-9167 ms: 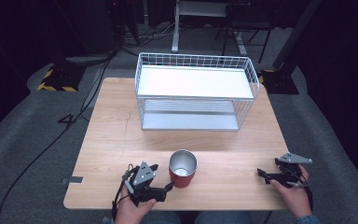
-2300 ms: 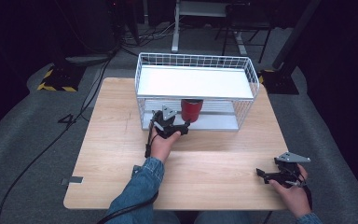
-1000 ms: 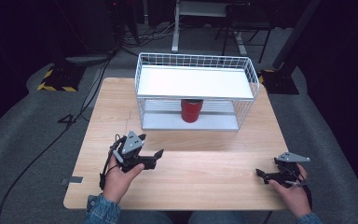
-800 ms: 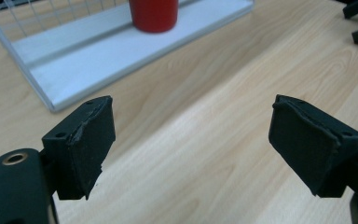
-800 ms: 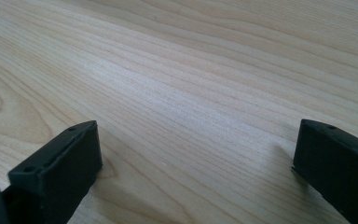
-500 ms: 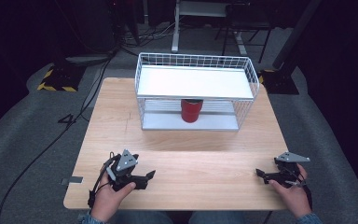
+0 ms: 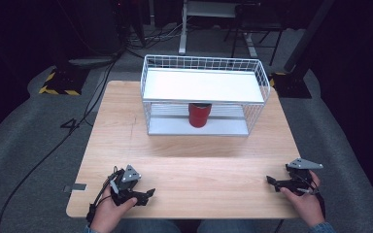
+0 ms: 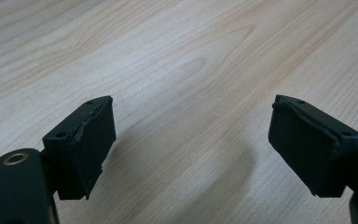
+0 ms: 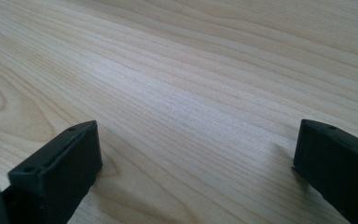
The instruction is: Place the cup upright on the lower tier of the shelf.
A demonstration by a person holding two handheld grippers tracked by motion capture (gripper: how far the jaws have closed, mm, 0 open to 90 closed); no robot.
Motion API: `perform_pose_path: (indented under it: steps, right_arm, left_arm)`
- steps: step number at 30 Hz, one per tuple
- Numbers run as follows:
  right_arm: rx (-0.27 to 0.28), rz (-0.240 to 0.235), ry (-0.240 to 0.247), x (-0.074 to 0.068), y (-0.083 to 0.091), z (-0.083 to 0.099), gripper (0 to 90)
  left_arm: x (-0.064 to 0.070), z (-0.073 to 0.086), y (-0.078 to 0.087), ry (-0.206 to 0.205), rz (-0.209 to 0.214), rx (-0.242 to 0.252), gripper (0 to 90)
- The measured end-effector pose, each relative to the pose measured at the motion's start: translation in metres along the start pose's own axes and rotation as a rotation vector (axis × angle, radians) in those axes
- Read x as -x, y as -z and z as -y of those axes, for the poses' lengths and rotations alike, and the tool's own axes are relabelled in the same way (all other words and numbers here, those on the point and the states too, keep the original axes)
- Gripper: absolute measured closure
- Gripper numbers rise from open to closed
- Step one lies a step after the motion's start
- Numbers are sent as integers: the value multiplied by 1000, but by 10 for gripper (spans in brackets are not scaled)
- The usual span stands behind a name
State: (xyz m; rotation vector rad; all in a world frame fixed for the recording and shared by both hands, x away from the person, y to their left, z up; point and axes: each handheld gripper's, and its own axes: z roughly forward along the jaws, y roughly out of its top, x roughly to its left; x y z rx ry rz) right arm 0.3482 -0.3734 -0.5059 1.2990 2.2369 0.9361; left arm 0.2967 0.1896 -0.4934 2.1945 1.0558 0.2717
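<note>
Red cup [image 7: 199, 114] sitting upright on the lower shelf of the white wire rack [image 7: 204, 96], tucked under the rack's white top panel, roughly in the middle, a bit left of centre. Rack parked at the far side of the wooden table [image 7: 189, 155], open front facing the near edge.

Left gripper [image 7: 144, 196] down at the near left corner of the table, held in a hand [image 7: 108, 213] coming in from the bottom edge, grey three-cornered plate on top, black cable trailing off to the left. Jaws spread wide apart in the left gripper view, nothing between them, just bare wood grain and a soft shadow under them. Pads [image 8: 91, 140] look a bit ragged along the edges.

Right gripper [image 7: 271, 182] over at the near right corner, also held in a hand [image 7: 305, 201], jaws pointing left across the table. Same story in the right gripper view: jaws gaping, nothing held, plain wood between them.

Both grippers well apart from each other and well away from the rack and cup. Big stretch of bare tabletop between them. Grey carpet around the table, cables running across the floor on the far left, yellow and black striped block [image 7: 58, 83] far left
</note>
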Motion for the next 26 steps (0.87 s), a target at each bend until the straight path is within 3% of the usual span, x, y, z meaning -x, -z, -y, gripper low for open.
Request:
perform_pose_path:
  steps: [2, 9, 11, 12, 15, 26]
  right_arm:
    - [0, 0, 0, 0, 0, 0, 10]
    - [0, 0, 0, 0, 0, 0, 10]
    - [0, -1, 0, 0, 0, 0, 9]
    - [0, 0, 0, 0, 0, 0, 10]
    - [0, 0, 0, 0, 0, 0, 9]
    - [-1, -1, 0, 0, 0, 0, 9]
  left_arm:
    - [0, 1, -1, 9, 4, -12, 156]
    - [1, 1, -4, -16, -4, -19, 154]
    - [1, 3, -5, -66, -39, -12, 151]
    - [-2, 5, -8, -84, -35, 14, 139]
    - [-5, 5, -10, -69, -51, 21, 71]
    - [-4, 5, -11, -49, -64, 18, 41]
